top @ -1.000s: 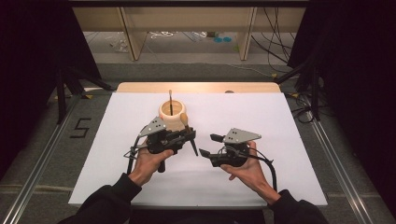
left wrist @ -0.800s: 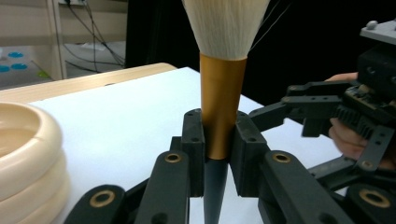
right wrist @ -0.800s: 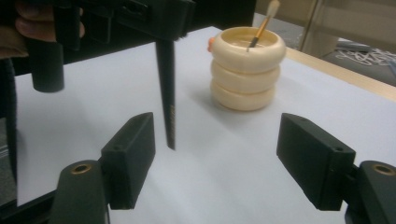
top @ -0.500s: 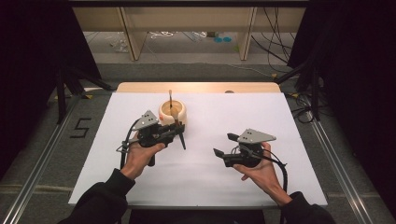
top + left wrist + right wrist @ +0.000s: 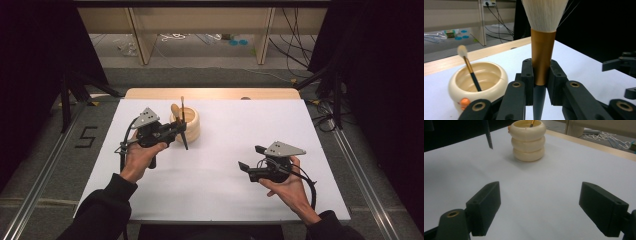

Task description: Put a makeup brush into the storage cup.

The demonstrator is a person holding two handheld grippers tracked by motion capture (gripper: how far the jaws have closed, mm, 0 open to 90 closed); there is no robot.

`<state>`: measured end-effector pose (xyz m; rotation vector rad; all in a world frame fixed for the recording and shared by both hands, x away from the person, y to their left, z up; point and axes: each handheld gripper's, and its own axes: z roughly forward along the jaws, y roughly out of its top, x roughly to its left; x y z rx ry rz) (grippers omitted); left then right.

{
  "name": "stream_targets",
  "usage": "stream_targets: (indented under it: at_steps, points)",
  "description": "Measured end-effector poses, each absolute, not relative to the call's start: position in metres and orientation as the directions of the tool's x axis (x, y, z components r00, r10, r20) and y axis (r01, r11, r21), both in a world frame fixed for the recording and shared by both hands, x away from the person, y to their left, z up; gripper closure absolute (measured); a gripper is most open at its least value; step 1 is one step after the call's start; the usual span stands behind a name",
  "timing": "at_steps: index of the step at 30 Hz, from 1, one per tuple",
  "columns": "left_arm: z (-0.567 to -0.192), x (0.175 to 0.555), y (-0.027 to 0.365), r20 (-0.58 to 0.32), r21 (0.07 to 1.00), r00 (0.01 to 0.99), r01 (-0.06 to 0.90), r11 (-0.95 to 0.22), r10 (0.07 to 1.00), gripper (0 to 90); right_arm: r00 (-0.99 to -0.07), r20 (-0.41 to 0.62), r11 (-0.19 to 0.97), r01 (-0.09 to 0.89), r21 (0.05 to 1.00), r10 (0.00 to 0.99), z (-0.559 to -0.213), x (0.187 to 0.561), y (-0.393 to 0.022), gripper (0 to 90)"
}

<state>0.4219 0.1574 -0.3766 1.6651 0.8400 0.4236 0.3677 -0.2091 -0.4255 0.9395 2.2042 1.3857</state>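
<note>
Gripping a large brush by its copper-coloured ferrule, our left gripper is holding it with the white bristles up and the dark pointed handle down, and since a second ago we have carried it from the near side of the cream ringed holder to that holder's left, just beside its rim. We are keeping our right gripper well apart, nearer the right front of the white table than before, its jaws having just been opening and now standing wide with nothing between them. Inside the holder a thin brush is leaning against the wall with its pale tip up, unchanged from the earlier frames.
</note>
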Motion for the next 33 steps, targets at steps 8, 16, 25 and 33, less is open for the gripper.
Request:
stream_targets:
  at_steps: [8,16,25,33]
  points:
    - [-0.361,0.433,0.167,-0.145,0.953,0.657,0.294,-0.074,0.740,77.4,-0.705,0.038,0.288,0.336,0.897,0.708,-0.428,0.364,-0.213,18.1]
    - [-0.349,0.446,0.171,-0.130,0.954,0.636,0.290,-0.079,0.761,77.4,-0.705,0.040,0.295,0.347,0.890,0.708,-0.428,0.360,-0.216,18.3]
    - [-0.338,0.466,0.169,-0.113,0.957,0.616,0.279,-0.081,0.780,77.4,-0.703,0.044,0.295,0.354,0.888,0.710,-0.429,0.360,-0.217,18.5]
    - [-0.334,0.482,0.166,-0.111,0.960,0.593,0.272,-0.069,0.798,77.4,-0.701,0.041,0.293,0.349,0.890,0.712,-0.429,0.360,-0.217,18.5]
